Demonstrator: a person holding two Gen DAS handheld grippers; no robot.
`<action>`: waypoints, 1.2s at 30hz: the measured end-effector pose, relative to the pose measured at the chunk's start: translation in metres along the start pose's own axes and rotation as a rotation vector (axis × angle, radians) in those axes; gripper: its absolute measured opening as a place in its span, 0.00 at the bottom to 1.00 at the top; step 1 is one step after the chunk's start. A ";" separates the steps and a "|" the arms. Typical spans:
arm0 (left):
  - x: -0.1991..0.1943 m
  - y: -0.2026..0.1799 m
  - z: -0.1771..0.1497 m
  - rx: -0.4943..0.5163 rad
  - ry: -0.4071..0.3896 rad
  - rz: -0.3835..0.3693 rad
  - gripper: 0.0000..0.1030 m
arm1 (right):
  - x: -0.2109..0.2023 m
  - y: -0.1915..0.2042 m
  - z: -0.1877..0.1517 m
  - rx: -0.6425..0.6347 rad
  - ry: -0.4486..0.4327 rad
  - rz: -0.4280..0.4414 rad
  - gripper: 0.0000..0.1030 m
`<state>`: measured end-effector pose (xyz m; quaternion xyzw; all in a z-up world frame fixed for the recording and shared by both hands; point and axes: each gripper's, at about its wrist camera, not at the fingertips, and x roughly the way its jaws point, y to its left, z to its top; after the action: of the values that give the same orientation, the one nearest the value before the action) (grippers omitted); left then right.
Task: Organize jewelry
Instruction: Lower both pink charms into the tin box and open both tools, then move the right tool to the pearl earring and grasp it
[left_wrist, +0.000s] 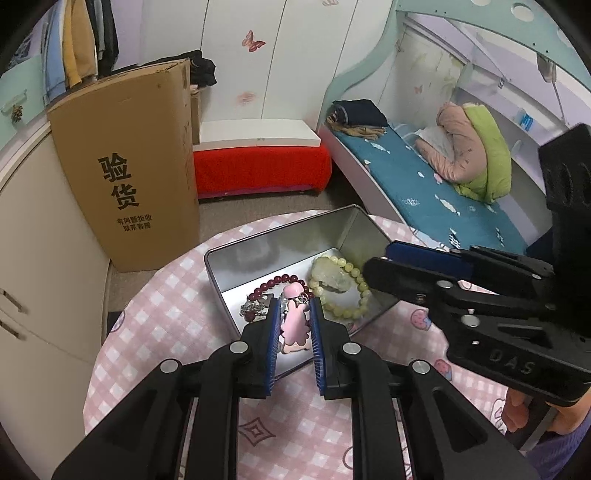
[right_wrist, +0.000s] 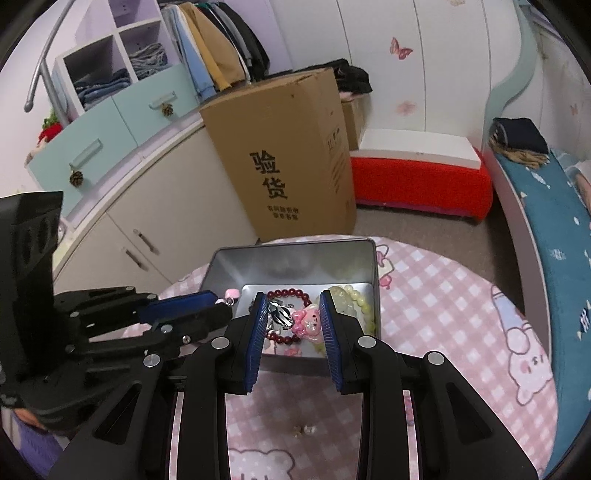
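Pink hair clip (left_wrist: 295, 325) sits between left gripper (left_wrist: 294, 310) jaws.

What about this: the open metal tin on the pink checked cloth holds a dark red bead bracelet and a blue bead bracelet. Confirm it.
Not quite: the second bracelet is pale yellow-green, not blue; the left wrist view shows it. The tin, cloth and dark red bracelet are right.
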<state>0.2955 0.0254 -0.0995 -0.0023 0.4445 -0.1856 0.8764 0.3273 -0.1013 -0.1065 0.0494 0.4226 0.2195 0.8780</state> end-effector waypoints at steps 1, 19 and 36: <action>0.001 0.001 0.000 0.001 0.001 0.001 0.14 | 0.003 0.000 0.000 0.000 0.004 -0.001 0.28; -0.004 0.001 0.001 -0.015 -0.010 0.012 0.34 | 0.017 -0.003 -0.006 0.027 0.026 0.002 0.30; -0.063 -0.003 -0.031 -0.054 -0.181 0.060 0.54 | -0.042 -0.005 -0.047 -0.012 -0.050 -0.045 0.44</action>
<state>0.2363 0.0484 -0.0688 -0.0291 0.3680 -0.1462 0.9178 0.2700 -0.1282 -0.1074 0.0402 0.4000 0.2011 0.8933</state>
